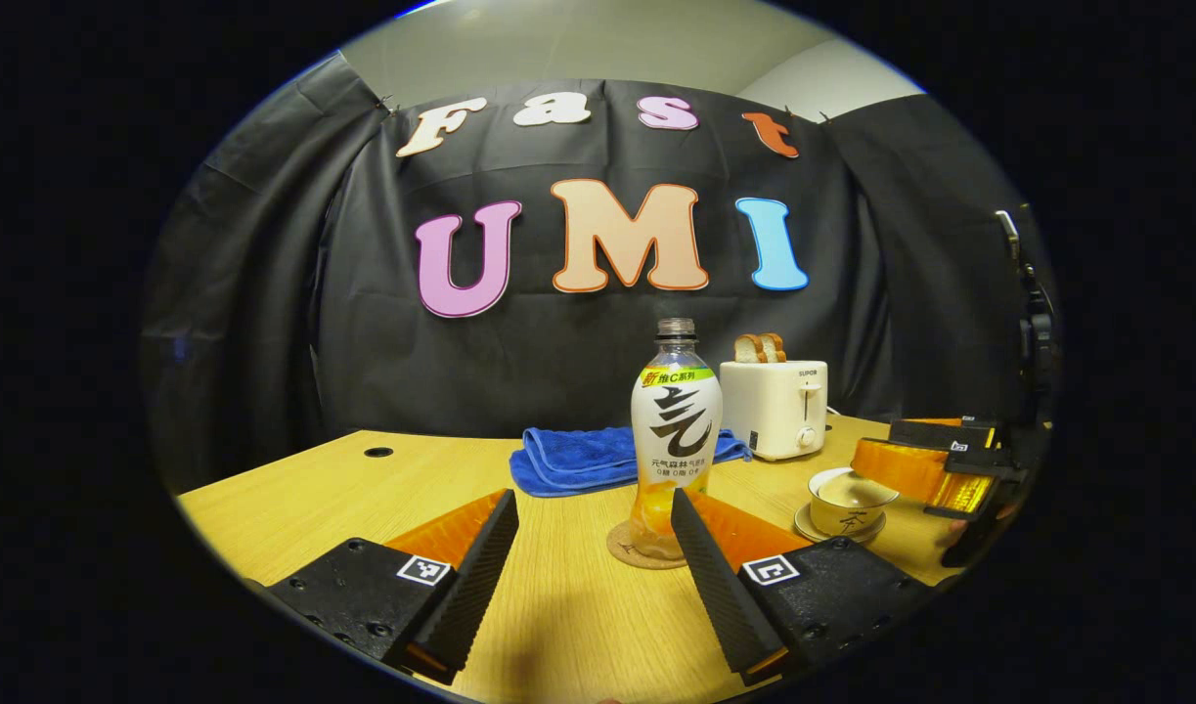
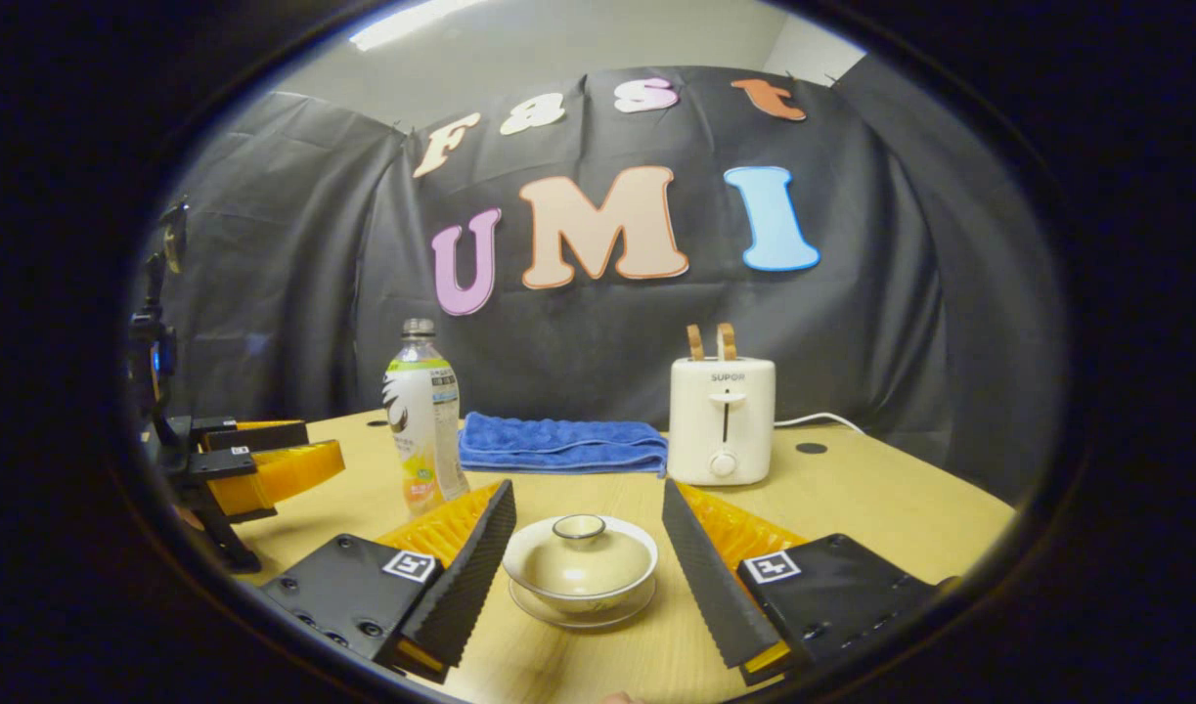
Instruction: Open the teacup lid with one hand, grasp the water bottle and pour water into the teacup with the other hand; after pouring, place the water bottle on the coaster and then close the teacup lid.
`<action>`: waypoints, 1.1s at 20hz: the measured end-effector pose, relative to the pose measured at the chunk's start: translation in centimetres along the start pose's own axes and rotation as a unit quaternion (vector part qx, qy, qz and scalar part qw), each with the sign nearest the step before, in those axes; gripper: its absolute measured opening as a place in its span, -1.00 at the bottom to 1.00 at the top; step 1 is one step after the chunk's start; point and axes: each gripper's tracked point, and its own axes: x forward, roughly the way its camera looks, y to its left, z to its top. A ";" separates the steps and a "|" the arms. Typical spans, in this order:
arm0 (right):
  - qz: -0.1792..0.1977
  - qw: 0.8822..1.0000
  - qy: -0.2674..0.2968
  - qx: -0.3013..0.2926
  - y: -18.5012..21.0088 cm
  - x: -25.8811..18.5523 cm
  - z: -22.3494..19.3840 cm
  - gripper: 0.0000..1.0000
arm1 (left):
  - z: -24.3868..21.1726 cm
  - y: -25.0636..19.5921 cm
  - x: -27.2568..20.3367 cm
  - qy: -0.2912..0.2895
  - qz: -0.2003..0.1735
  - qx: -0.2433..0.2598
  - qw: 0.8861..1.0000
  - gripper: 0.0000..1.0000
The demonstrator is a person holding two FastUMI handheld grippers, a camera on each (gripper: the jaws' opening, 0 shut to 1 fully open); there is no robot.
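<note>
The left gripper sits low in the left gripper view with its fingers spread wide, pinching nothing, lined up so the water bottle stands just ahead, near the inside of its right-hand finger; that aim suggests this hand is meant to take the bottle. The bottle is upright at frame centre, uncapped, standing on the round coaster, which marks where it should return after pouring. In the right gripper view the right gripper is likewise spread and empty, its fingers flanking the teacup at lower centre without touching it. The lid is still on the cup, knob up, so opening looks like the step in hand. A blue towel and a toaster stand behind, clear of both paths.
</note>
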 end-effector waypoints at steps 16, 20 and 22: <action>-0.091 0.996 -0.007 -0.001 -4.1 -5.7 0.3 1.00 | 0.0 3.7 -3.7 0.001 0.104 0.003 0.995 0.84; -0.093 0.996 -0.007 -0.001 -4.1 -5.7 0.3 0.93 | 0.0 3.8 -3.8 0.002 0.107 0.003 0.994 0.84; -0.094 0.996 -0.007 -0.001 -4.2 -5.7 0.3 1.00 | 0.0 3.7 -3.8 0.002 0.107 0.003 0.994 0.84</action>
